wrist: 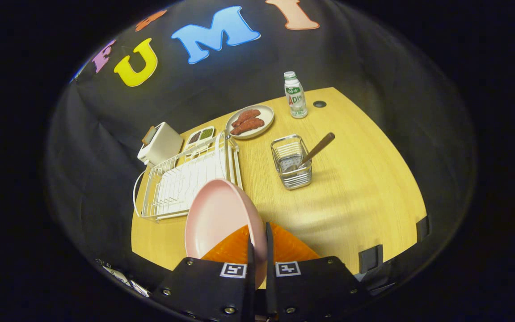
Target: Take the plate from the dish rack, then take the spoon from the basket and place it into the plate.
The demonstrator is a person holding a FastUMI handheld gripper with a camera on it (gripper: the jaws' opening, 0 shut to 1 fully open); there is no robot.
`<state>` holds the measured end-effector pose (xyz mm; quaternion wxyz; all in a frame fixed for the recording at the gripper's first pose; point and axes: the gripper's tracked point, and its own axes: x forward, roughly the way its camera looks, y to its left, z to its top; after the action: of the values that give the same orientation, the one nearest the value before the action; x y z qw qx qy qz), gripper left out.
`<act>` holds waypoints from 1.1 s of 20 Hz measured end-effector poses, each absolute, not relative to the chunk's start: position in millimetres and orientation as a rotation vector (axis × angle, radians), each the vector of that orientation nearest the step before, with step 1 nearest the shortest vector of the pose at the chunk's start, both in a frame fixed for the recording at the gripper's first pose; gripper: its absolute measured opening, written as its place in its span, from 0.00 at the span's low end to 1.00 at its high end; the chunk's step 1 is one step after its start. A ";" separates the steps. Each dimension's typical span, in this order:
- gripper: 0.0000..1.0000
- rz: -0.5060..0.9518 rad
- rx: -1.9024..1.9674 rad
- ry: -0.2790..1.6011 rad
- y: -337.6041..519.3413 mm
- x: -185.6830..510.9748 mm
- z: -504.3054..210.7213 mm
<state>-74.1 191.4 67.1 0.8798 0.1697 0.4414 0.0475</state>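
Pink plate [219,219] stands on edge between the two fingers of the gripper [257,239], which are drawn nearly together and pinch its rim from both sides; the plate is tilted, its hollow face turned toward the dish rack, and it is lifted over the near part of the wooden table [365,188]. Just beyond it lies the white wire dish rack [186,181], its slots bare. To the right of the rack, well apart from the plate, stands a wire basket [291,162] with the spoon [313,152] leaning in it, handle up and angled away to the right. Farther back sit a white toaster [160,144], a small divided dish [200,136], a plate of sausages [249,121] and a small bottle [295,95].
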 end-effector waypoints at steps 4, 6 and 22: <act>0.09 0.120 0.383 0.984 201.3 -83.9 31.9; 0.09 0.126 0.406 1.002 206.8 -84.8 16.5; 0.10 0.209 0.469 1.079 244.1 -73.9 -58.9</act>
<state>-73.9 244.1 -58.9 0.8268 0.2207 0.5079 0.0985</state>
